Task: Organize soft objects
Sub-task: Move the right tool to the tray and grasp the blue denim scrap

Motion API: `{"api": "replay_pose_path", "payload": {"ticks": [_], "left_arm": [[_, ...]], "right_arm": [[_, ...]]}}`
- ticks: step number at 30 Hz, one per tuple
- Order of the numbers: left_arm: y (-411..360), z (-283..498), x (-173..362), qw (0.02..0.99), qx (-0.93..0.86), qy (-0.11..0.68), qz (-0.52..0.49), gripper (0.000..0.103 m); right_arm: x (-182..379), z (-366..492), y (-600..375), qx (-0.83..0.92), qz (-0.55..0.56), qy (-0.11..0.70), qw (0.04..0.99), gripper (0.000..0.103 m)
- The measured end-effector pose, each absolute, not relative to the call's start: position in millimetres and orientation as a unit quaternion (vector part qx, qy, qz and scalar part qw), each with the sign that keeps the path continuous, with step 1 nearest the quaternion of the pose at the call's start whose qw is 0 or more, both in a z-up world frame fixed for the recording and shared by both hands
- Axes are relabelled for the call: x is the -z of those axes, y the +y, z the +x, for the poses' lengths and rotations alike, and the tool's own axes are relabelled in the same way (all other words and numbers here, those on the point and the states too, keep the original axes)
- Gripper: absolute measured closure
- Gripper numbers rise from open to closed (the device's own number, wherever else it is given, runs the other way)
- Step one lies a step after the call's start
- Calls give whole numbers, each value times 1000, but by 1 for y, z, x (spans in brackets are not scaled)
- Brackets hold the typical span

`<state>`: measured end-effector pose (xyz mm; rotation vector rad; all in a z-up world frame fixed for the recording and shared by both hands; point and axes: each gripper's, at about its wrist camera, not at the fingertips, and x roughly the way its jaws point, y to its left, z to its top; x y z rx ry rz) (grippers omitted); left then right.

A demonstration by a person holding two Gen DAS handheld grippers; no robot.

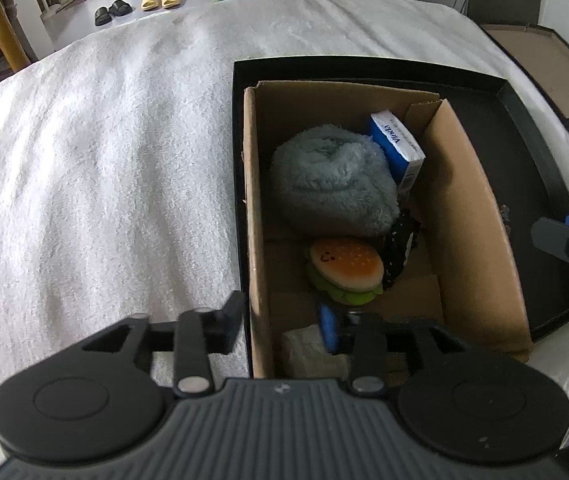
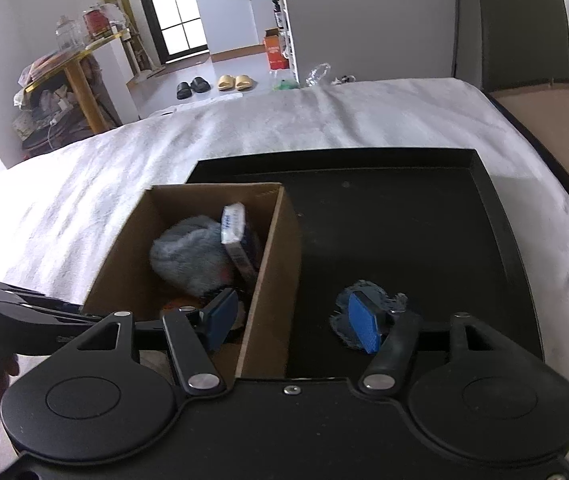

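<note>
Right tongs (image 2: pixel 292 322) spread apart, straddling the cardboard box (image 2: pixel 272 280) wall. Left tongs (image 1: pixel 280 320) apart over the box's near end. Inside, near to far: burger plush (image 1: pixel 344 270), grey fluffy plush (image 1: pixel 334 182), blue tissue pack (image 1: pixel 398 148). Box inside black tray (image 2: pixel 424 216) on white bed (image 1: pixel 104 160).

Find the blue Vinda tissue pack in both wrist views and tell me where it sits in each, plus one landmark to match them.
Left wrist view: the tissue pack is right of centre, leaning at the far end of the cardboard box, beside the grey fluffy plush.
Right wrist view: the tissue pack is left of centre, tilted against the box's right wall, touching the plush.
Shared landmark: the black tray holding the box.
</note>
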<state>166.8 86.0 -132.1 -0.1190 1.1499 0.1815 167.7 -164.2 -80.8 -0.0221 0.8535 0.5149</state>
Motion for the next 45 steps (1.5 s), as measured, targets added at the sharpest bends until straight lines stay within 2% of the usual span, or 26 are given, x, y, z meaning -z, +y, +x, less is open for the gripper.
{"api": "replay_pose_path", "payload": {"ticks": [3, 15, 27, 42, 43, 44, 45], "left_arm": [[82, 171, 133, 832, -95, 545, -46, 47], [58, 189, 127, 832, -98, 546, -19, 32], [52, 208, 132, 820, -125, 558, 4, 30], [53, 219, 141, 814, -127, 567, 13, 30], [54, 219, 141, 813, -127, 568, 13, 30], [54, 220, 142, 813, -127, 568, 12, 30], [54, 218, 141, 813, -126, 568, 12, 30]], "right_arm": [[88, 173, -172, -245, -4, 414, 877, 41], [123, 195, -199, -243, 27, 442, 863, 42], [155, 216, -213, -253, 64, 471, 843, 50], [178, 233, -204, -249, 64, 491, 832, 51], [177, 233, -202, -250, 59, 490, 833, 52], [176, 233, -201, -248, 53, 489, 835, 59], [176, 233, -200, -244, 42, 487, 837, 70]]}}
